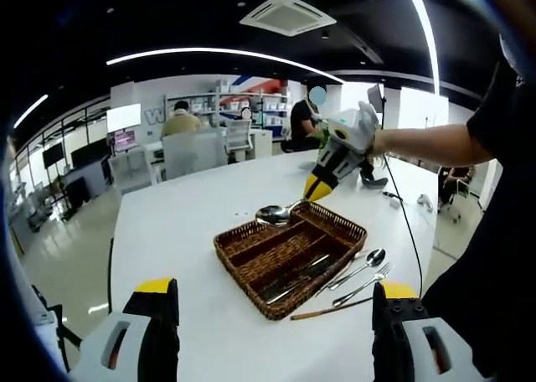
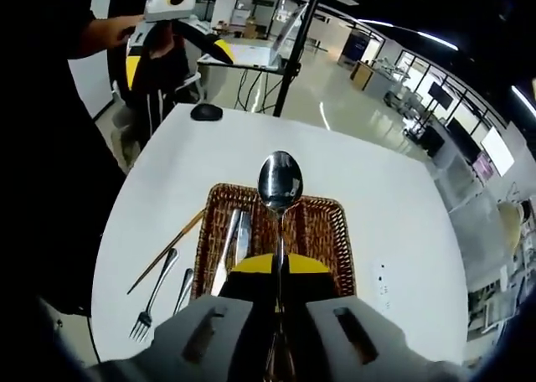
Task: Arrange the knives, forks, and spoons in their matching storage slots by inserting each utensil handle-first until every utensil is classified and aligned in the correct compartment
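A brown wicker basket [image 1: 240,276] with lengthwise compartments sits mid-table. In the left gripper view my right gripper [image 1: 315,189] reaches in from the right, shut on the handle of a silver spoon [image 1: 274,214] whose bowl hangs over the basket's far end. In the right gripper view that spoon [image 2: 280,183] sticks out forward over the basket [image 2: 343,250] from my shut right gripper [image 2: 279,270]. Knives [image 2: 235,240] lie in the left compartment. A fork [image 2: 154,300], a second spoon [image 2: 183,288] and brown chopsticks [image 2: 167,248] lie on the table beside it. My left gripper [image 1: 272,319] stands open, holding nothing.
The white table [image 1: 184,231] has bare room left of and beyond the basket. A black mouse-like object [image 2: 206,111] lies near the far edge, and a cable [image 1: 408,223] runs along the right side. People sit at desks behind. The person's sleeve is at the right.
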The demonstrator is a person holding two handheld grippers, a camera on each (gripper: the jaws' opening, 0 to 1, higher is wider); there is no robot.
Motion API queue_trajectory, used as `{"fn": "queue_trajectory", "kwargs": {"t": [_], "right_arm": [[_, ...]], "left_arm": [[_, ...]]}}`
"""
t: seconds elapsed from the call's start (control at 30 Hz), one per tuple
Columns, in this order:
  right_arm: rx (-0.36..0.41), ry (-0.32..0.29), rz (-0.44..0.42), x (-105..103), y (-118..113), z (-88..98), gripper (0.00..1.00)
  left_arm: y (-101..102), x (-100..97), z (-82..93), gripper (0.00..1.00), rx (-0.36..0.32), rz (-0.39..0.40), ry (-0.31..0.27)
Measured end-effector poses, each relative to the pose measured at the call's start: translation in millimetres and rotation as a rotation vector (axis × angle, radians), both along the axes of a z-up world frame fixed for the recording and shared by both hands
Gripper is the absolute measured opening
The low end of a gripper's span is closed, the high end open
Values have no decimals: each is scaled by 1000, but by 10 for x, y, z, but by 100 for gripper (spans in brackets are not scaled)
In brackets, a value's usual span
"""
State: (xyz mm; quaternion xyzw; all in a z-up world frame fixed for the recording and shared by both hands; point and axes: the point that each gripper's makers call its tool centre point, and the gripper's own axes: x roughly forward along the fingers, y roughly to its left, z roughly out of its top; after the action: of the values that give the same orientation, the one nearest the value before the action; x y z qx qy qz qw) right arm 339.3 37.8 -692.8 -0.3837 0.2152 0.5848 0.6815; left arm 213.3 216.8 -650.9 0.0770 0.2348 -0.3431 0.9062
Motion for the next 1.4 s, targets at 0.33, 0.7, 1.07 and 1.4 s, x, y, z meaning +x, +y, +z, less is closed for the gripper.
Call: {"fn": "queue_trajectory", "kwargs": {"t": [0.33,0.7,1.07,1.4], "right_arm": [[-16,-5,-4,199,9,-78,0],[-31,-28,-15,511,-12,-132,0],[-36,-56,-32,885,-116,-10,0],[-38,-42,-45,1138,-148,-17,0]], "left_arm": [[40,28,-4,100,-7,6,9],[40,32,-91,100,13,-15,31],[36,-67,-123,100,18,-18,38],[63,-134,-161,100,18,0,55]]}}
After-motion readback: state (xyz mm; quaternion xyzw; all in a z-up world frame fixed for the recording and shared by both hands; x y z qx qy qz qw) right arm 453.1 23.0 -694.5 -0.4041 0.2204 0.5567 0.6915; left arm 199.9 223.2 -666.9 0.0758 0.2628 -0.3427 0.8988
